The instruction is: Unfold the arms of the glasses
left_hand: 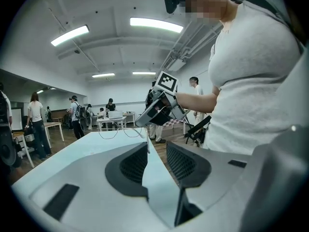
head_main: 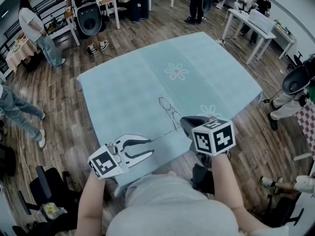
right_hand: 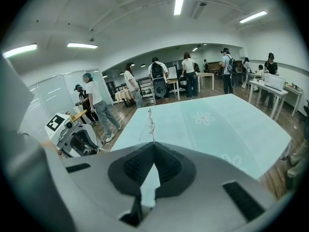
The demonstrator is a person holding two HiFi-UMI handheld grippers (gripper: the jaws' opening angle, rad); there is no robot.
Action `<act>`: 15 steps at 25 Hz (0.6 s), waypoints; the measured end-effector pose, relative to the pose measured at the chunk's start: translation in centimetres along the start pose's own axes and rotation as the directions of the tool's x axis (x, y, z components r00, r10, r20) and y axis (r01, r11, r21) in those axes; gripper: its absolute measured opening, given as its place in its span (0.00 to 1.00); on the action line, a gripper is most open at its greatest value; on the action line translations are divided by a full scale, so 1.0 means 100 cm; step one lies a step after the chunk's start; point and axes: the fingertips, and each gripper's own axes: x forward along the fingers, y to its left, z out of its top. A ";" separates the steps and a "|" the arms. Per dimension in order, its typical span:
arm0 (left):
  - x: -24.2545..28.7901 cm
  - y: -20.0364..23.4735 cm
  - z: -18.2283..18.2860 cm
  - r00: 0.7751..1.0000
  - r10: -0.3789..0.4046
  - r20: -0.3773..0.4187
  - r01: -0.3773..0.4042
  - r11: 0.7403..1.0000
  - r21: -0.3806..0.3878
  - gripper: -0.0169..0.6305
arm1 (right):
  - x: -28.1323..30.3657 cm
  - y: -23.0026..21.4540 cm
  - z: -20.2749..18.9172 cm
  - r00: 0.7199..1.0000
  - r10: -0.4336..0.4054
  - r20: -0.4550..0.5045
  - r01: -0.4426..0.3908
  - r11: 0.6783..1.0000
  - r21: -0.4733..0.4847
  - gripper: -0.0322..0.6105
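Glasses (head_main: 170, 110) in clenched right hand-held gripper (head_main: 183, 125), tilted down; left hand-held gripper (head_main: 151, 146) released, nearly level.

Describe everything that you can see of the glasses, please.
The glasses are a thin, dark wire frame, metal as it looks, with two clear lenses, on or just above the pale blue tablecloth. The closed right claw pinches their near end. One arm is swung out as a fine line toward the open left claw, its tip between those jaws, seemingly untouched. The other arm cannot be made out.
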 end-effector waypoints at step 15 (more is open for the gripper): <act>-0.006 0.014 -0.004 0.998 0.059 -0.003 -0.059 0.998 -0.014 0.23 | -0.001 0.005 -0.001 0.999 0.035 0.002 -0.035 0.999 -0.019 0.06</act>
